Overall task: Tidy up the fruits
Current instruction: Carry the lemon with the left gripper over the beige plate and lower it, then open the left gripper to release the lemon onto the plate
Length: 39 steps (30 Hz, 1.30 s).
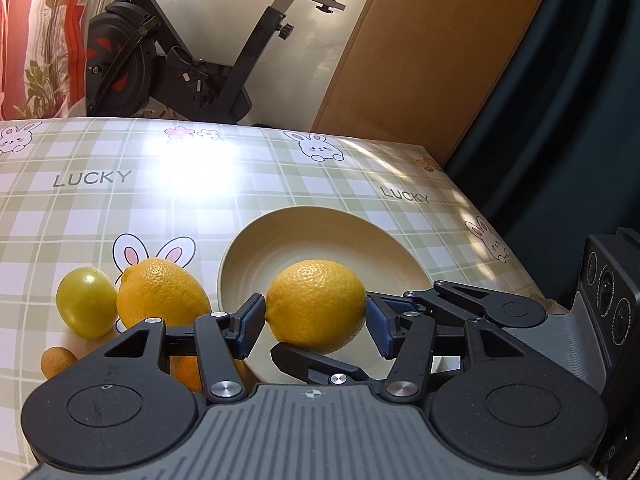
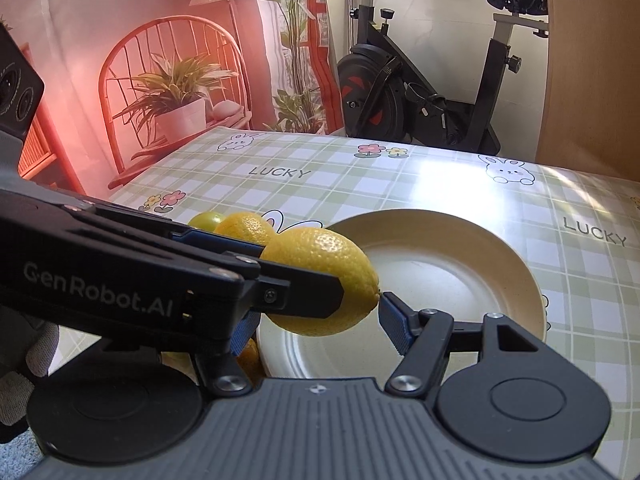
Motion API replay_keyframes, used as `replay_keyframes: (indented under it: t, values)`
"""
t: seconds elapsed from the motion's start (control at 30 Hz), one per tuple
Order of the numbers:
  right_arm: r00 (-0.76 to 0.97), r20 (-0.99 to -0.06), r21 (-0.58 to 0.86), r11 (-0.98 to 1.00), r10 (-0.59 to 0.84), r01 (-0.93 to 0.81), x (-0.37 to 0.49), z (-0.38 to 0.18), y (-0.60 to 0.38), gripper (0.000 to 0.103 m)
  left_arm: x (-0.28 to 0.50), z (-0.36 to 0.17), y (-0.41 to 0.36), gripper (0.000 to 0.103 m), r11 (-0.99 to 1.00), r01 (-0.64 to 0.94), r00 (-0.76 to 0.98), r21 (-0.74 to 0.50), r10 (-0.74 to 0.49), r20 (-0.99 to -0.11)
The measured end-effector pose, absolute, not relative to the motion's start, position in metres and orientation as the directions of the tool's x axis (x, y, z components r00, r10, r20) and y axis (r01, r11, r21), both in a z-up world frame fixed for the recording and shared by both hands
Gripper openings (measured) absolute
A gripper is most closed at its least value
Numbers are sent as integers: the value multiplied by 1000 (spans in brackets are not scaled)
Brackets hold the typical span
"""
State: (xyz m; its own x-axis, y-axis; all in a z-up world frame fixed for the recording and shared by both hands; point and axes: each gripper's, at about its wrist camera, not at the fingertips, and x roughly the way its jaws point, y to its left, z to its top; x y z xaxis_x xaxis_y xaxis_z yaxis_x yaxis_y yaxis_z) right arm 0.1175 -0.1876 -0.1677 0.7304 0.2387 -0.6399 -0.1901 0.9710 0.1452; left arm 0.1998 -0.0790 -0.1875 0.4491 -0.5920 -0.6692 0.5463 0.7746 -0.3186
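**One lemon held over the plate, both tongs around it**

One lemon hangs in the air above the near edge of the plate. My left tongs have it clamped: in the left view both blue pads press its sides. The right view confirms this from the side, with one finger across the front of the fruit and the other behind it.

My right tongs also straddle the lemon. Their right pad sits at the lemon's pointed end, but the left tongs hide the other pad, so I cannot tell whether they grip.

Only the left view shows the loose fruit well. On the cloth, left of the plate, a second lemon touches a green fruit. A small orange one lies nearer me.

Only the right view shows a grey-gloved hand and a backdrop printed with a chair and plants. A bike stands behind the table in both views.

The left tongs read "GenRobot.AI". The cloth reads "LUCKY" between rabbits and flowers.
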Motion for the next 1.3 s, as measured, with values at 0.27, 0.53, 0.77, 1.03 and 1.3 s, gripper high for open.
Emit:
replay_keyframes:
  t: [0.27,0.53,0.77,1.03,1.3]
  values:
    - [721,-649,162,970,244,-182,150,-180,-193,68,228,-194,-90,59,788,548,457,-281,-563,-689]
    - [721,-646,201,967,252,-157,171,-190,-202,68,245,-201,-97,59,797,546,464,-257,-543,-700]
    - [723,-646,211,968,243,-137,183,-195,-205,68,254,-205,-102,60,809,539,484,-236,-527,-698]
    - [726,-657,201,975,203,-92,192,-193,-204,69,254,-203,-105,59,817,530,506,-230,-521,-687]
    - [745,-644,193,979,174,-61,181,-185,-204,71,237,-175,-80,59,822,513,556,-249,-539,-633]
